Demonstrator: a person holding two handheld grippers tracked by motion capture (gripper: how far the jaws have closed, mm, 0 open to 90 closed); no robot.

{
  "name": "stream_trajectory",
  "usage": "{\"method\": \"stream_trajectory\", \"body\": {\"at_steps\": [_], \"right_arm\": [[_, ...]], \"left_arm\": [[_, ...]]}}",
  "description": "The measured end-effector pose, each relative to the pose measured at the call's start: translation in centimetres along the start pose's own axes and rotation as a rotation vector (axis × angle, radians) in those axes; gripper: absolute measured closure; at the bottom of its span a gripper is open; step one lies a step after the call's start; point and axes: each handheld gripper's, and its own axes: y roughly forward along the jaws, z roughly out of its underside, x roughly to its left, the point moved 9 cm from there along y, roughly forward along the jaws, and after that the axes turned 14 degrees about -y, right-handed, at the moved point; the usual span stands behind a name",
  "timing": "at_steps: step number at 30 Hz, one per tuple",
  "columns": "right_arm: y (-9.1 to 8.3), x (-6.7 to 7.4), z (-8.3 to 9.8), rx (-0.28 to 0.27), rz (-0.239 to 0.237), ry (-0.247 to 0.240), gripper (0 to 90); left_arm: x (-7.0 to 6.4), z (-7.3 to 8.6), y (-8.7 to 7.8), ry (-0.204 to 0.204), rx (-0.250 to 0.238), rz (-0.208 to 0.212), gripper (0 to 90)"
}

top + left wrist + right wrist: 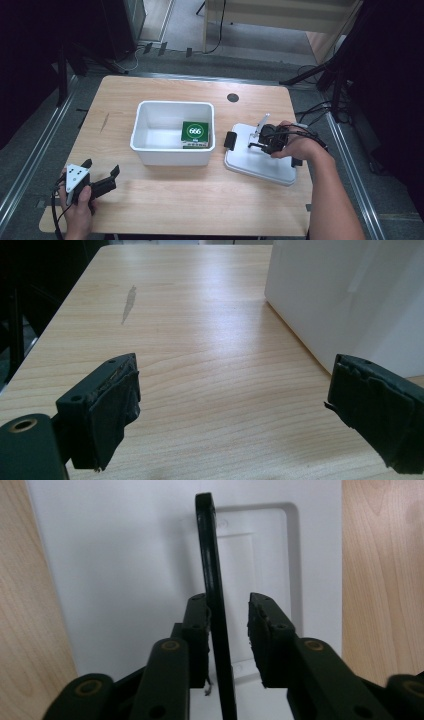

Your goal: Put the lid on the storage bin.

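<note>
Black flat handle [212,580] on the white lid [125,555] is seen edge-on between the right gripper [227,615], left pad touching, right pad apart; left gripper [232,410] is held wide apart.

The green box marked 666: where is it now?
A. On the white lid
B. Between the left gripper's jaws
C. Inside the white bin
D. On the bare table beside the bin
C. In the high view the green box sits inside the white bin, at its right end, apart from the lid and both grippers.
</note>
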Motion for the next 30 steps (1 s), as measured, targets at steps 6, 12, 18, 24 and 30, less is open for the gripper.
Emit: {"method": "stream_trajectory", "body": {"at_steps": [6, 12, 18, 24, 30], "right_arm": [[0.3, 0.1, 0.0, -0.003, -0.006, -0.028, 83.4], [-0.3, 0.1, 0.1, -0.027, -0.017, -0.042, 85.1], [-1.9, -0.4, 0.1, -0.038, -0.004, -0.065, 85.2], [-4.2, -1.0, -0.5, -0.055, 0.027, -0.081, 85.2], [-6.4, -1.7, -0.8, -0.058, 0.050, -0.103, 85.2]], "left_arm": [[0.0, 0.0, 0.0, -0.001, -0.001, 0.001, 7.1], [0.0, 0.0, 0.0, -0.003, -0.001, 0.001, 7.1], [0.0, 0.0, 0.0, 0.000, -0.001, -0.001, 7.1], [0.0, 0.0, 0.0, 0.000, -0.001, -0.001, 7.1], [0.0, 0.0, 0.0, -0.001, -0.001, 0.001, 7.1]]}}
